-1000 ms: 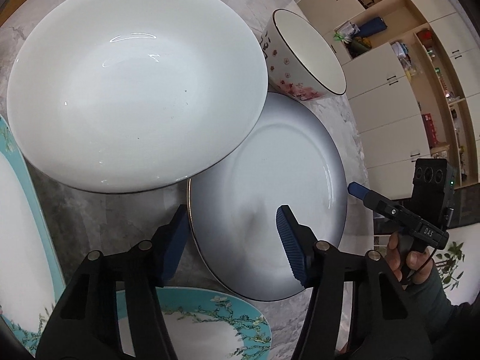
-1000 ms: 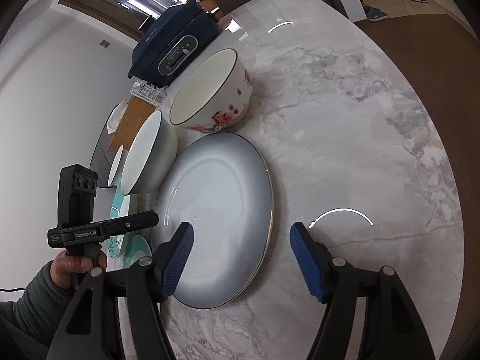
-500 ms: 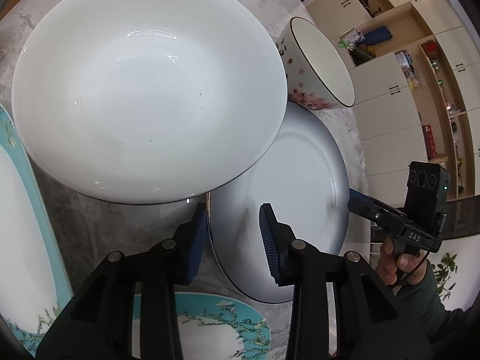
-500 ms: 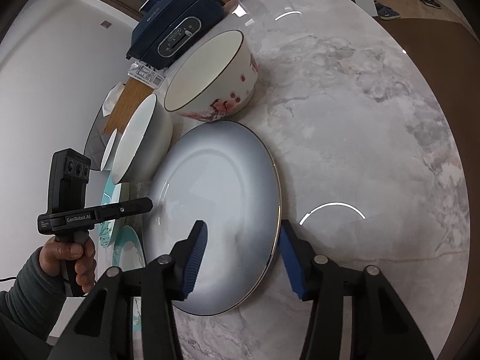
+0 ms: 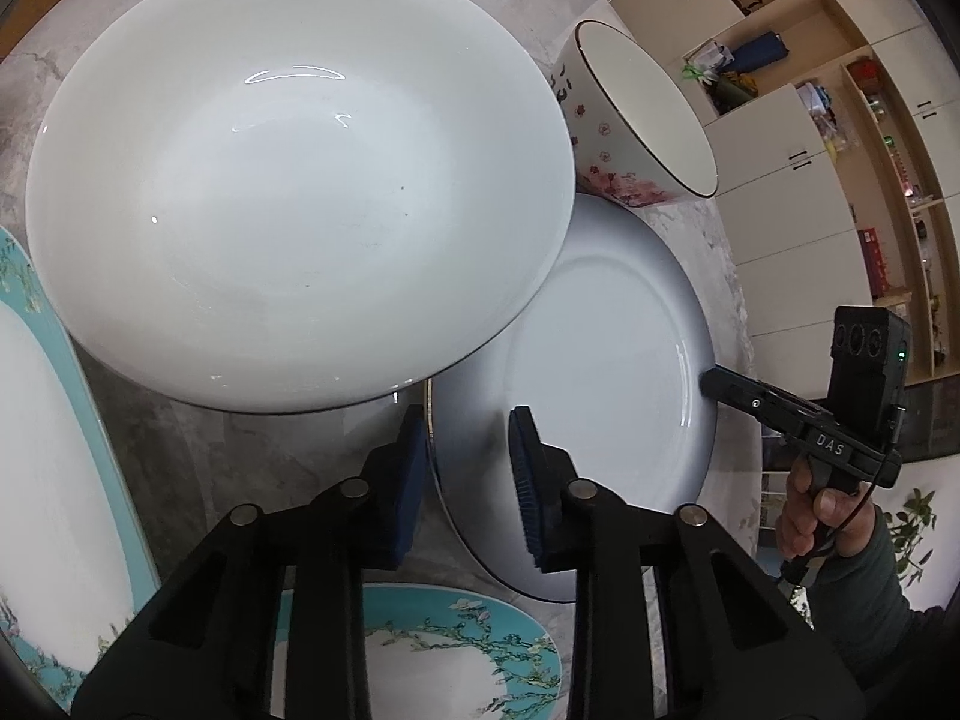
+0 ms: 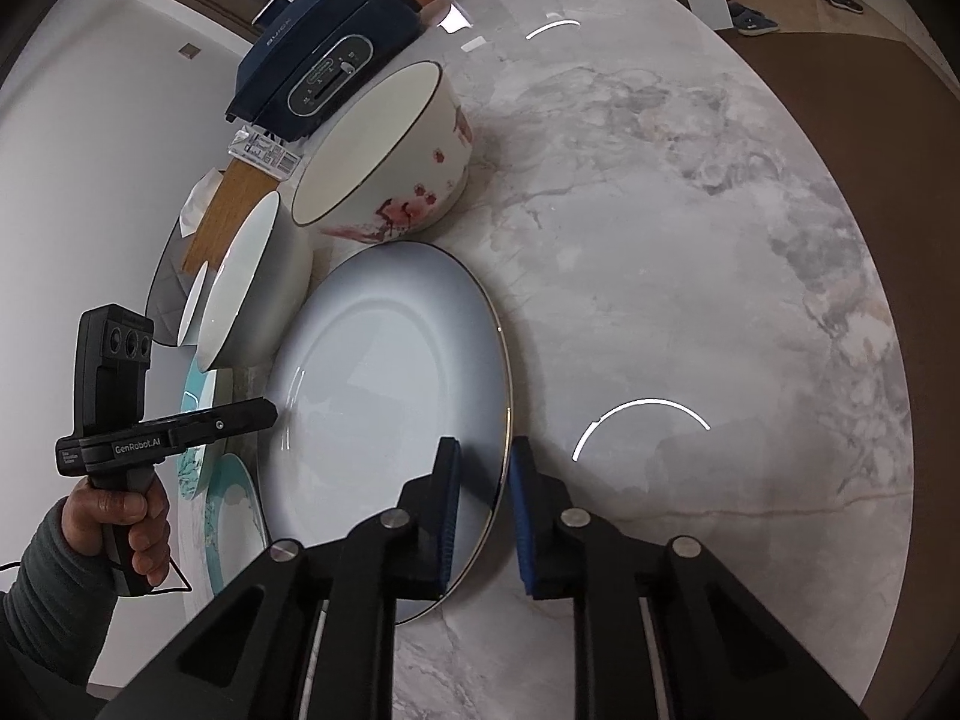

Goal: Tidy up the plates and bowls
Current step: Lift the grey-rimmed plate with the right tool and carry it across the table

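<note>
In the left wrist view, the grey-blue plate (image 5: 600, 360) is seen lying flat on the marble table (image 5: 252, 456), its face turned up and its round outline stretched by the lens from about 11 o'clock to 5 o'clock. Its near rim at 6 o'clock is straddled by the left gripper (image 5: 465, 456), whose jaws are closing with the rim between the blue pads; whether the pads already press on it cannot be told. The plate's edge at 10 o'clock is overlapped by the large white bowl (image 5: 288, 180), which fills the upper left of the view. A floral bowl (image 5: 624, 138) stands at 1 o'clock, just beside the plate's far rim, its mouth tipped toward 2 o'clock. Teal-rimmed plates (image 5: 456, 648) are seen at 6 and 9 o'clock. At 3 o'clock the right gripper (image 5: 714, 381) is seen at the plate's opposite rim, carried by a hand (image 5: 822, 510). In the right wrist view, the plate (image 6: 384, 408) is shown with its long axis running from 12 to 6 o'clock. Its right-hand rim is straddled by the right gripper (image 6: 483, 480), whose jaws are closing on the gold-edged rim, which lies narrowly between the pads. The left gripper (image 6: 270, 414) is seen at 9 o'clock, at the plate's rim. A dark blue appliance (image 6: 324, 60) stands at 11 o'clock beyond the floral bowl (image 6: 384, 150).
</note>
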A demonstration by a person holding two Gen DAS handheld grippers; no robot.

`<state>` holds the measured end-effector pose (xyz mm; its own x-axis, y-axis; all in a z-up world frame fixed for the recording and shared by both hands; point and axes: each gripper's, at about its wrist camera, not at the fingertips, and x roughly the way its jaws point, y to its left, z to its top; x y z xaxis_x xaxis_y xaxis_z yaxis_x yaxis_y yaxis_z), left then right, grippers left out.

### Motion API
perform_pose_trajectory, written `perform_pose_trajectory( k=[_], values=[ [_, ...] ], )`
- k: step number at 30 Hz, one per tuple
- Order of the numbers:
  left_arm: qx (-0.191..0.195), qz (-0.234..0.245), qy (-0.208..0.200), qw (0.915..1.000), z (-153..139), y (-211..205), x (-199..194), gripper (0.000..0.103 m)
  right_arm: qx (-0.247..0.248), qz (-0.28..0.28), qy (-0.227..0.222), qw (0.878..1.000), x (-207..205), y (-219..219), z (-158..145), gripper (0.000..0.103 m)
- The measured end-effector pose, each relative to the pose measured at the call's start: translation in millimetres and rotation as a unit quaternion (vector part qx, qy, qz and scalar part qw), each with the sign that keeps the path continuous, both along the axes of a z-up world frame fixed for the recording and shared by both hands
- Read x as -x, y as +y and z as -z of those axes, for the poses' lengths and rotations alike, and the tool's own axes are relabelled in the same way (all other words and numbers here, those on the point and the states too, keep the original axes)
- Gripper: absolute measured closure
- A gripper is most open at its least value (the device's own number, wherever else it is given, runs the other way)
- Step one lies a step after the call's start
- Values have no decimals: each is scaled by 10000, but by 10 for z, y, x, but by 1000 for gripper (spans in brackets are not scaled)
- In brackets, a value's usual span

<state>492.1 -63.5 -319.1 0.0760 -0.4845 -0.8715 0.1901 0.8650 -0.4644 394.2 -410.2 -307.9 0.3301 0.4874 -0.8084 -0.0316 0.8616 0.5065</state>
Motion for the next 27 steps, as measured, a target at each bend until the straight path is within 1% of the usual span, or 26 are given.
perform_pose_trajectory(
  k=[3,8,13,21,27],
  values=[
    [106,-57,33,9999,7,63,4,86,-83,94,36,9999,4,-27,14,85],
    [40,-75,69,9999,3,43,21,86,-153,255,83,9995,19,-55,15,86],
    [127,-151,114,9997,29,45,63,87,-167,341,79,9993,43,-62,0,87],
    [217,-191,107,9995,-19,66,79,88,-214,509,67,9985,77,-110,-50,87],
    [308,-276,186,9990,-21,108,61,89,-271,696,167,9971,80,-168,-69,87]
  ],
)
